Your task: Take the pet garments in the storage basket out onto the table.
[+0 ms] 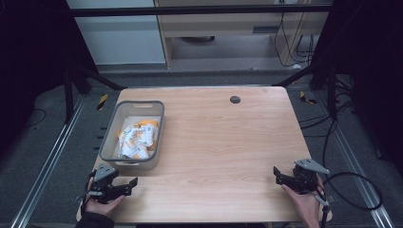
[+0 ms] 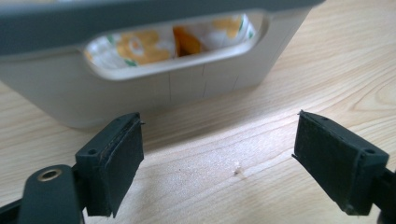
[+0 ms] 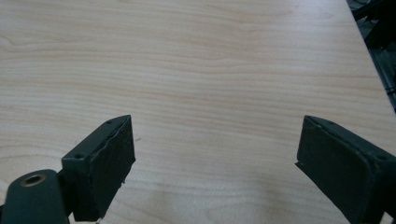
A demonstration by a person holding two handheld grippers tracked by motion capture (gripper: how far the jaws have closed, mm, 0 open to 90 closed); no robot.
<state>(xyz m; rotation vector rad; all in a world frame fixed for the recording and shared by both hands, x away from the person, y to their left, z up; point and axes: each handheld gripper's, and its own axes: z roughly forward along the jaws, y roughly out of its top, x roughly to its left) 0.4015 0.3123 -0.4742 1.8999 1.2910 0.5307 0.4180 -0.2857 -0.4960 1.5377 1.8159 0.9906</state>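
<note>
The white-and-orange packets (image 1: 138, 138) lie heaped inside the grey bin (image 1: 108, 133), which stands at the left of the wooden surface (image 1: 228, 142). Nothing else waits on the wood, so the gathering looks finished, or nearly so. The left tongs (image 1: 132, 184) rest just before the bin's near wall, jaws wide apart and empty. The right tongs (image 1: 277, 175), well apart at the right edge, gape empty too.
</note>
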